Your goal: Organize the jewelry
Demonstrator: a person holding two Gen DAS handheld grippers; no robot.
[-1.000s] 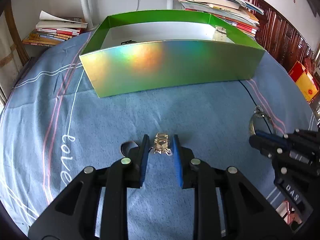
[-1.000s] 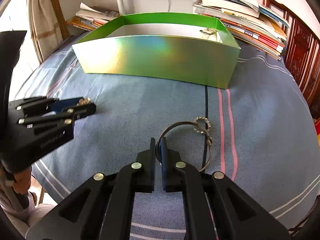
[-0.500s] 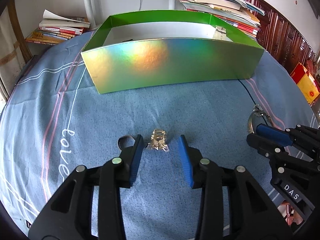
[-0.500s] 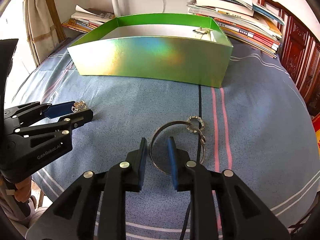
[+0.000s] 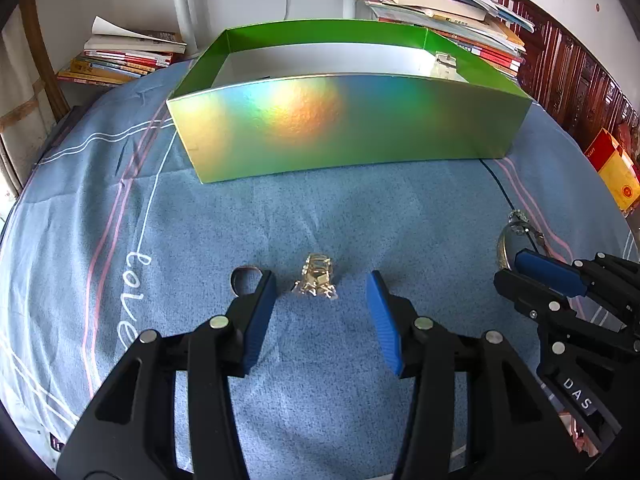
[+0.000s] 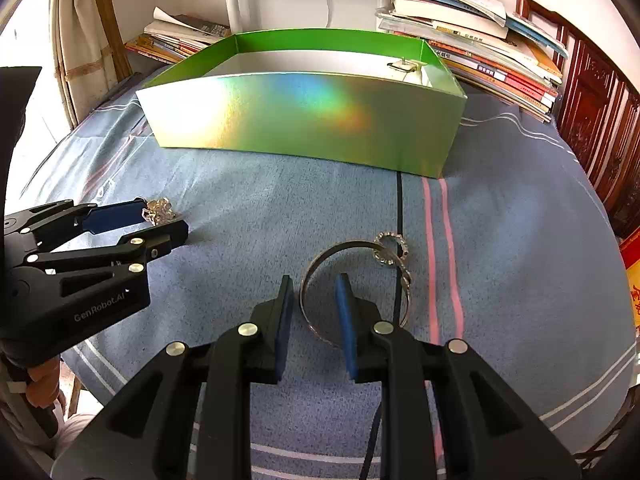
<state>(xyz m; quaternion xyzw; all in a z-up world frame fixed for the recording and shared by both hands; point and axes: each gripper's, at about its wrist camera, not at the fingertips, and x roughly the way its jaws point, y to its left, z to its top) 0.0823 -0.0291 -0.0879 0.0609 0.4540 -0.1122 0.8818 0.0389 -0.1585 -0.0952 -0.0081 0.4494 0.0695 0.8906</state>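
Partly done: one small piece [image 5: 445,65] already in the green box [image 5: 344,128]. Left to stow: gold trinket [image 5: 316,278] between opening left tongs [image 5: 322,300], untouched; silver bangle [image 6: 352,284] straddled by right tongs [image 6: 314,304], apart, not clamped. Both on blue bedspread [image 5: 360,208]. Book stacks [image 5: 124,60] behind; nothing blocking.

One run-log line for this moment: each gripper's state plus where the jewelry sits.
left gripper: jaws opening, gold trinket loose between | right gripper: open astride silver bangle rim | green box: behind
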